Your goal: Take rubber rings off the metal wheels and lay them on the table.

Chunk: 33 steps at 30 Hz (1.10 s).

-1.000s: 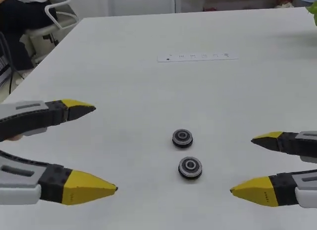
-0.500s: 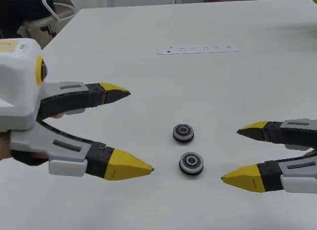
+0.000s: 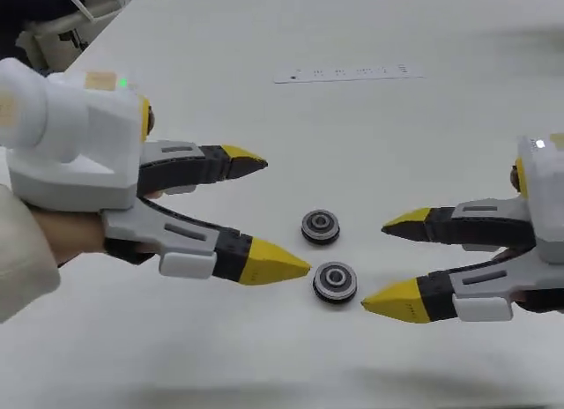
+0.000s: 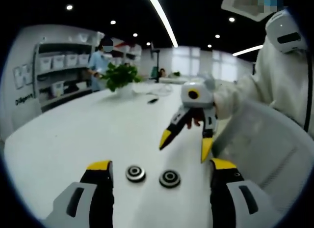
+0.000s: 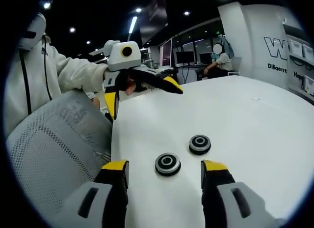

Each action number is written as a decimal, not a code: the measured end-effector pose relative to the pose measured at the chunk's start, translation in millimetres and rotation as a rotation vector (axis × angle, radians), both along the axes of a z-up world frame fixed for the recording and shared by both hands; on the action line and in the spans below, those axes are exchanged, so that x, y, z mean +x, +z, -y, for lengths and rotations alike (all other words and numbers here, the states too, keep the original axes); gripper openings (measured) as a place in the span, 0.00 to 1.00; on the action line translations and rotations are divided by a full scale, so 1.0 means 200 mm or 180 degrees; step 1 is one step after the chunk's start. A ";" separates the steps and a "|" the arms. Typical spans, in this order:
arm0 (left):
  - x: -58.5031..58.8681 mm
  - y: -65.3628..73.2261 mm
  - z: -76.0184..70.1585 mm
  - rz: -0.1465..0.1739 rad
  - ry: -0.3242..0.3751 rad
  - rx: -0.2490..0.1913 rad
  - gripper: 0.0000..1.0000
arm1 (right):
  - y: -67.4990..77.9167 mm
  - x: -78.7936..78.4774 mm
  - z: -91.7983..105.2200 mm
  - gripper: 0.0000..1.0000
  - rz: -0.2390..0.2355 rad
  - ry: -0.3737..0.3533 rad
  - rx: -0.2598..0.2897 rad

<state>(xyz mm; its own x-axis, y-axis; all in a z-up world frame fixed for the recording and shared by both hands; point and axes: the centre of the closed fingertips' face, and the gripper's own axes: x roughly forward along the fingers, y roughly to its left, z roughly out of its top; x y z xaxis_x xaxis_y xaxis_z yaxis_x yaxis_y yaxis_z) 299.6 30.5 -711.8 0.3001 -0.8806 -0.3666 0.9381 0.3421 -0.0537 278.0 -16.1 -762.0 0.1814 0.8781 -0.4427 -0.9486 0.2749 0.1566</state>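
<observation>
Two small metal wheels with black rubber rings lie flat on the white table (image 3: 423,145): a far wheel (image 3: 320,226) and a near wheel (image 3: 335,281). My left gripper (image 3: 286,217) comes in from the left, open, with its yellow tips just left of both wheels. From the right, my right gripper (image 3: 374,263) is open too, its lower tip close beside the near wheel. In the left gripper view the far wheel (image 4: 135,173) and near wheel (image 4: 170,178) lie just ahead of the open left gripper (image 4: 161,165). The right gripper view has the near wheel (image 5: 168,163) at the mouth of the open right gripper (image 5: 165,165) and the far wheel (image 5: 199,144) beyond.
A flush socket strip (image 3: 348,73) is set into the table farther back. An office chair (image 3: 53,21) stands off the table's far left corner. A grey mesh chair back (image 5: 54,139) sits beside me. A potted plant (image 4: 120,75) and shelves (image 4: 59,71) stand across the room.
Both grippers have moved inward toward the two wheels, the left one by much more. The wheels lie as before. The head camera has tilted down slightly.
</observation>
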 end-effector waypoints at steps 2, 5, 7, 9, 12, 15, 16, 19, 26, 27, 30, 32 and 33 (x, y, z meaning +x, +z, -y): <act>0.00 -0.02 0.03 -0.0018 -0.0032 0.0015 0.79 | -0.02 -0.01 -0.01 0.55 -0.0024 0.0025 0.0000; 0.01 -0.04 0.07 -0.0038 -0.0059 -0.0009 0.77 | -0.05 -0.01 -0.02 0.48 0.0023 0.0066 -0.0060; 0.01 -0.06 0.09 -0.0032 -0.0072 -0.0010 0.74 | -0.07 -0.01 -0.02 0.45 0.0024 0.0082 -0.0086; 0.00 -0.08 0.11 0.0004 -0.0101 0.0010 0.70 | -0.09 -0.01 -0.02 0.46 0.0021 0.0084 -0.0096; -0.01 -0.10 0.13 -0.0014 -0.0142 0.0012 0.63 | -0.11 0.00 -0.03 0.44 0.0030 0.0081 -0.0119; -0.04 -0.13 0.15 -0.0005 -0.0191 0.0038 0.58 | -0.13 0.00 -0.04 0.41 0.0039 0.0106 -0.0139; -0.04 -0.14 0.15 0.0015 -0.0209 0.0031 0.55 | -0.13 0.01 -0.04 0.40 0.0032 0.0107 -0.0148; -0.04 -0.16 0.16 0.0014 -0.0219 0.0033 0.46 | -0.14 0.01 -0.05 0.38 0.0027 0.0126 -0.0164; -0.05 -0.27 0.16 -0.0006 -0.0241 0.0171 0.37 | -0.17 0.01 -0.06 0.33 0.0020 0.0182 -0.0230; -0.05 -0.27 0.16 -0.0015 -0.0229 0.0175 0.34 | -0.18 0.01 -0.06 0.33 0.0020 0.0187 -0.0246; -0.05 -0.29 0.18 -0.0028 -0.0214 0.0160 0.30 | -0.20 0.02 -0.05 0.30 0.0012 0.0193 -0.0280; -0.05 -0.31 0.18 -0.0031 -0.0217 0.0188 0.28 | -0.20 0.02 -0.06 0.29 0.0023 0.0201 -0.0277; -0.05 -0.32 0.18 -0.0042 -0.0222 0.0221 0.26 | -0.20 0.02 -0.06 0.28 0.0026 0.0203 -0.0274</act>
